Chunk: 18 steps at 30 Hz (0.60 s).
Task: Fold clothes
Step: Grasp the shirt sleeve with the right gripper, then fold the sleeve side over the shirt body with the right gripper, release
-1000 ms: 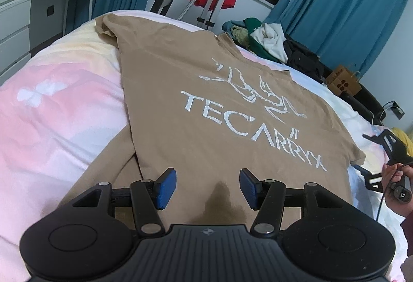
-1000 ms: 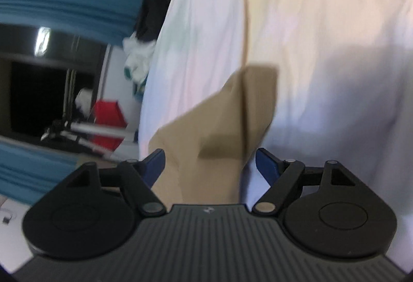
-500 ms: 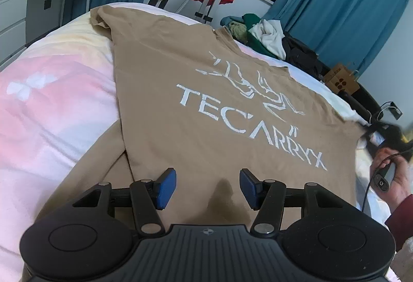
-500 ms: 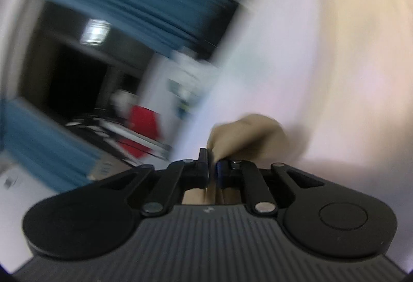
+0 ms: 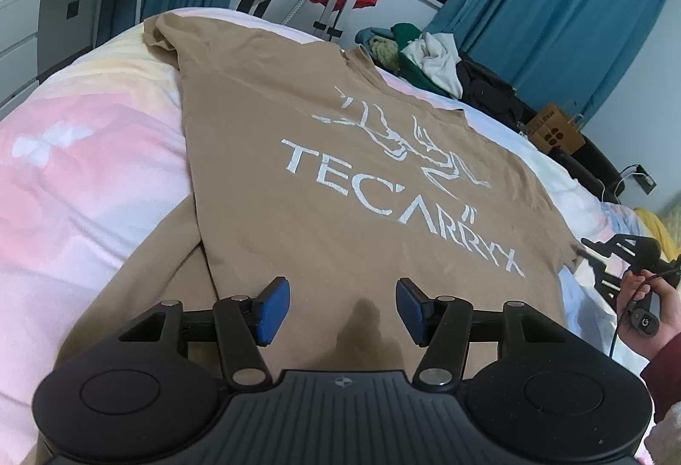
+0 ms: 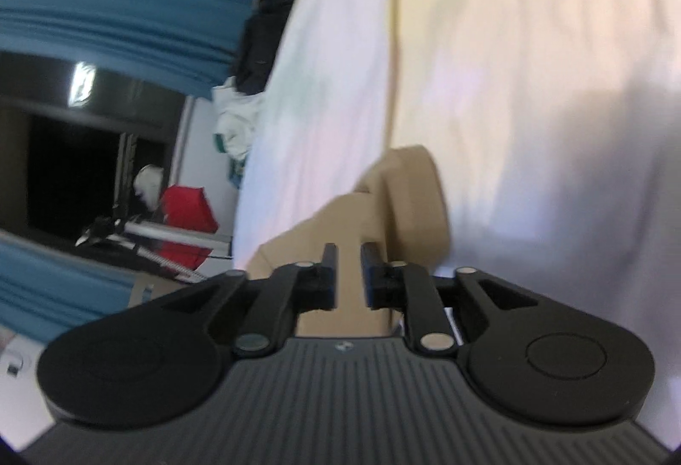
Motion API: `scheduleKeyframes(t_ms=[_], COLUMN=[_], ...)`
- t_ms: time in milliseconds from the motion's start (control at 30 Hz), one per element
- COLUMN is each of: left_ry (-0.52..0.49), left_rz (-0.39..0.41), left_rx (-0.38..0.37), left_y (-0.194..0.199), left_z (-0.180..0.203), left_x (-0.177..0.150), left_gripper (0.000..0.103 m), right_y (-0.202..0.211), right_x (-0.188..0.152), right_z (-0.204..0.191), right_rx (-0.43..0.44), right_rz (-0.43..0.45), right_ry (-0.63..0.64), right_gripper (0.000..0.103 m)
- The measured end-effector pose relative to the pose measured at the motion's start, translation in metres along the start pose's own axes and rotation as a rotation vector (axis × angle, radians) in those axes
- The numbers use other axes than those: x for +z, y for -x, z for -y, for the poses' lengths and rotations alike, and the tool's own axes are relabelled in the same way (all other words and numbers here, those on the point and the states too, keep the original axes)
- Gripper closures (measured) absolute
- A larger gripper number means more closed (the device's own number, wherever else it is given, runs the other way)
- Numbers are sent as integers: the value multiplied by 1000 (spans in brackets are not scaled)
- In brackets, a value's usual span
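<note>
Clearly the T-shirt [image 5: 340, 175] is soft and limp; grip edges. Left gripper [image 5: 342, 309] hovers fingers apart; right gripper [image 6: 349, 271] nearly closed around its sleeve [image 6: 408, 192].

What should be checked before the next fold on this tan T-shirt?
1. Is the tan T-shirt spread print-up on the bed: ok.
2. Is the left gripper open above the shirt's near edge: ok.
3. Does the right gripper hold the sleeve: jaws narrowly apart, fabric between; cannot tell.
4. Are the layers aligned: the lower layer sticks out at the left; not ok.
5. Is the far sleeve flat: bunched; not ok.
</note>
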<state>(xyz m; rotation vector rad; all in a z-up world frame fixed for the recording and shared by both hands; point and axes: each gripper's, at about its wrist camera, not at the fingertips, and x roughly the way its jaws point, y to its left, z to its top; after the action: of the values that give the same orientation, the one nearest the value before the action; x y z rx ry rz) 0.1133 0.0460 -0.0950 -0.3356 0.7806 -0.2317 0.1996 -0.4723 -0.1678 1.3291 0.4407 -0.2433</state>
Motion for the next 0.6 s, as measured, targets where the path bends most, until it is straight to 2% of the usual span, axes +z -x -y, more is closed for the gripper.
scheduleKeyframes(t_ms=[33, 67, 100, 233, 367, 433, 467, 500, 533, 567, 600], left_ry=[-1, -6, -11, -6, 14, 29, 38, 46, 54, 59, 60], left_rz=[-3, -4, -4, -8, -8, -9, -10, -10, -10, -6, 3], left_rx=[-2, -2, -1, -4, 1, 4, 3, 1, -2, -6, -12], left_y=[0, 0, 0, -2, -6, -7, -8, -8, -8, -8, -7], left_z=[0, 1, 2, 0, -3, -4, -5, -5, -6, -6, -6], left_x=[0, 0, 0, 0, 2, 3, 4, 4, 5, 7, 9], left_gripper=[45, 45, 44, 44, 43, 43, 43, 43, 43, 43, 43], right_y=[1, 6, 6, -11, -42, -56, -60, -61, -61, -60, -54], right_x=[-3, -8, -13, -37, -37, -34, -35, -38, -41, -44, -48], right_z=[-1, -1, -2, -2, -17, -23, -27, -35, -44, -52, -61], right_rx=[-9, -14, -12, -1, 10, -7, -7, -22, -37, -51, -60], right_rz=[-1, -7, -17, -107, -28, 43, 73, 107, 141, 175, 214], right_ry=[-7, -11, -18, -7, 159, 239, 275, 332, 389, 445, 495], right_gripper=[59, 40, 29, 28, 28, 35, 48, 68, 80, 88, 89])
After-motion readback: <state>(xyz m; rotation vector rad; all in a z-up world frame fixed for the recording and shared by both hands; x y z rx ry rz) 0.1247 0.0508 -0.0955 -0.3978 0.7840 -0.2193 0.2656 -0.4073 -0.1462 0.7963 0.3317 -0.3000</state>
